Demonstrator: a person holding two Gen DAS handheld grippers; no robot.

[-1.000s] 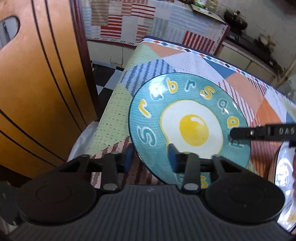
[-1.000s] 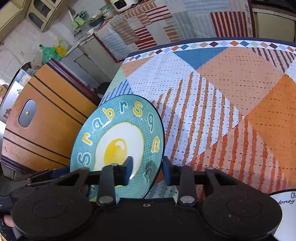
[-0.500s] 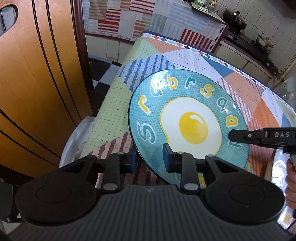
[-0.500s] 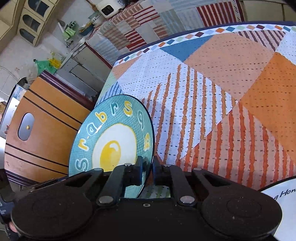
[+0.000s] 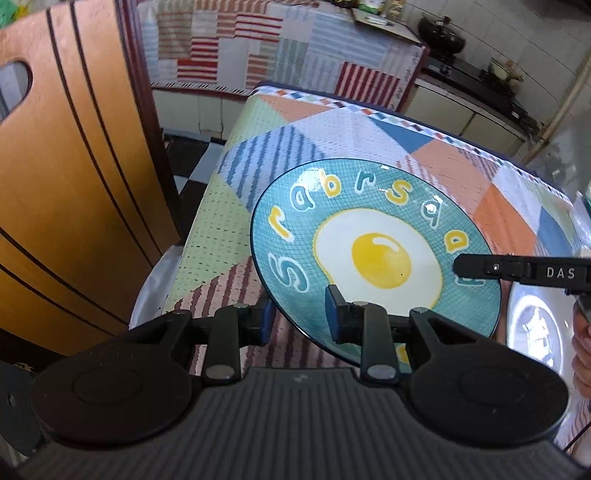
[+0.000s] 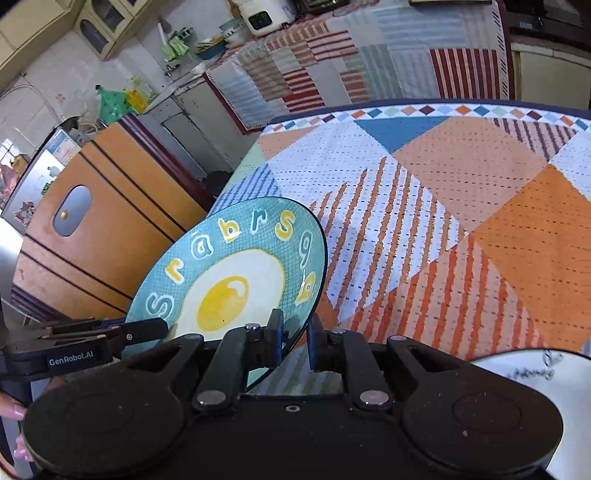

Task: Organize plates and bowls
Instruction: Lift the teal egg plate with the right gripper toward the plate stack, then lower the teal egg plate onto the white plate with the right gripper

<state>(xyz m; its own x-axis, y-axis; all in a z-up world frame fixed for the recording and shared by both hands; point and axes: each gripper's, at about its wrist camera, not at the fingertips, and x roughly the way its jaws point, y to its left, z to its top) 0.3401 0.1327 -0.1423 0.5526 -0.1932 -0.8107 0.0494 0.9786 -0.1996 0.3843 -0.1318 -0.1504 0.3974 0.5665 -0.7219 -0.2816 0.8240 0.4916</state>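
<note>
Both your grippers, left [image 5: 298, 314] and right [image 6: 295, 341], clamp fingers on the plate [image 5: 373, 254] rim; it tilts off the worktop [image 6: 461, 221], white plate [image 6: 535, 376] to its right.

This is a home kitchen, lived in and a little crowded. A table [image 6: 461, 206] under a patchwork cloth of orange, blue and striped patches fills the middle. Behind it runs a counter [image 5: 280, 48] draped in a similar striped cloth, with a white rice cooker [image 6: 262, 14] on top. A black wok [image 5: 441, 33] sits on a stove along the tiled wall. Cream cupboards [image 6: 107, 26] hang high, a wooden door [image 5: 74, 192] stands beside the table, and the floor [image 5: 192, 155] is checkered tile.
</note>
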